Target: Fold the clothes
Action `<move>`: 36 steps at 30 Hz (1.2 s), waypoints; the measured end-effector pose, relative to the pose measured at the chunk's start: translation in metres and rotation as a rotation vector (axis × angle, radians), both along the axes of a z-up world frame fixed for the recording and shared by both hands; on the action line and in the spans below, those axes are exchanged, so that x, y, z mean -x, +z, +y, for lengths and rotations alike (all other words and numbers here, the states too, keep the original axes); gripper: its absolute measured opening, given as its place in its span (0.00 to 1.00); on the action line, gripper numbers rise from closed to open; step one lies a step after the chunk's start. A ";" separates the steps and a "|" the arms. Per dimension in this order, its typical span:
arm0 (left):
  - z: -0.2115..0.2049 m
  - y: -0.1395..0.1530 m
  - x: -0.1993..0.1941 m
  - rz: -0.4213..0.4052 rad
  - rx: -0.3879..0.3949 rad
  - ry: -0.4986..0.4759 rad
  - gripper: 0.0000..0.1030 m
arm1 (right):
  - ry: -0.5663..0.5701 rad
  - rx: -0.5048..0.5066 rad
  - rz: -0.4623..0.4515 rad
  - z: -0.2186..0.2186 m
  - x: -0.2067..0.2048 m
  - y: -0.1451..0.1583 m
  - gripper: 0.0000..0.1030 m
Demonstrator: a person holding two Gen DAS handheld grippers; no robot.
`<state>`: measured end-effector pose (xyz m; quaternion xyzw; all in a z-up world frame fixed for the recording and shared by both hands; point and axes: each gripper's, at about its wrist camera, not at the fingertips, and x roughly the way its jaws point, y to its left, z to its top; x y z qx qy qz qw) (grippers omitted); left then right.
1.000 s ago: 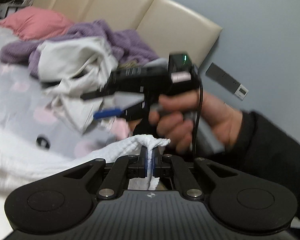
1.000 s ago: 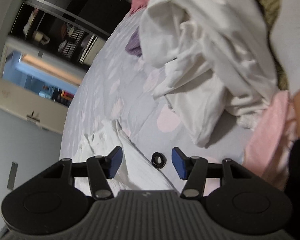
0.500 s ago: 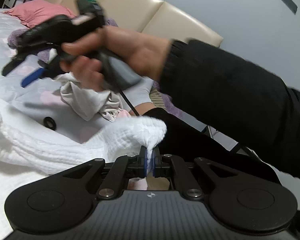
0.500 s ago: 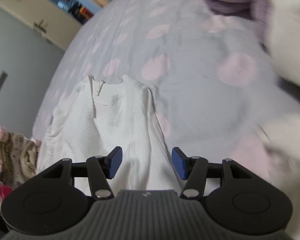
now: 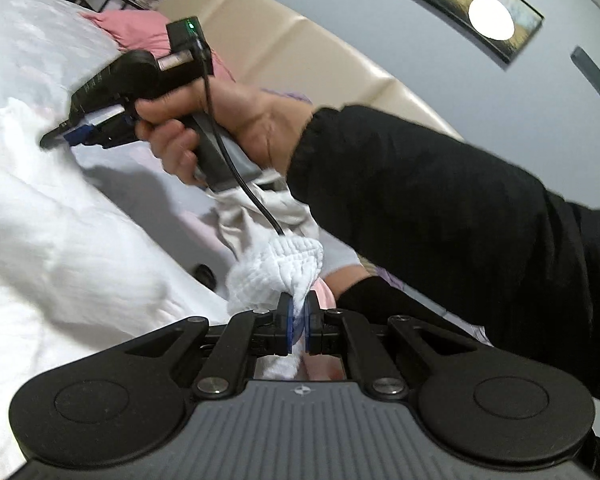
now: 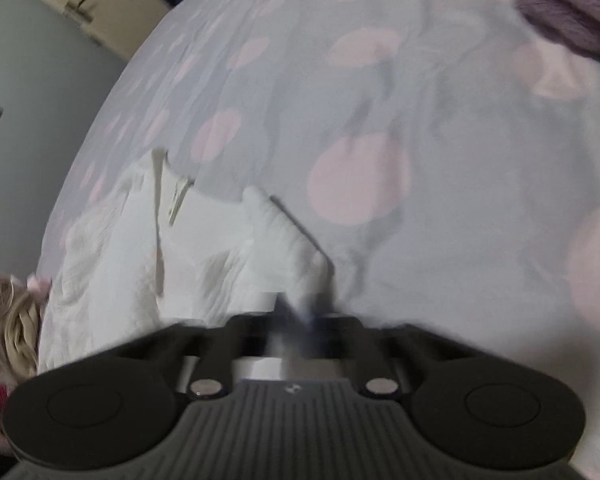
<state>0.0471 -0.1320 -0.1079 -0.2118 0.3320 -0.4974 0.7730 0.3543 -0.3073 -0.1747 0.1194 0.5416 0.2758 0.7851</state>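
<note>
Gripping white garment (image 5: 276, 268) in closed left claw (image 5: 298, 322); right claw (image 6: 300, 312) blurred, seemingly closing on its far edge. Next: lift, fold across.

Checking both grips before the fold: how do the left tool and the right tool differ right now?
Left tool pinches a bunched corner of the white garment; right tool meets its flat edge on the bedsheet. Left tool is sharp; right tool is blurred. Both look shut on it.

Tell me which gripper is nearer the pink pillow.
Right. The right gripper reaches out over the bed just below the pink pillow; the left gripper hangs back, clamping the white garment.
</note>
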 end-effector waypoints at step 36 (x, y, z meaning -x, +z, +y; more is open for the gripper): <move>-0.097 0.028 0.008 -0.059 -0.235 -0.027 0.03 | -0.616 -0.192 -0.054 -0.185 0.243 0.047 0.52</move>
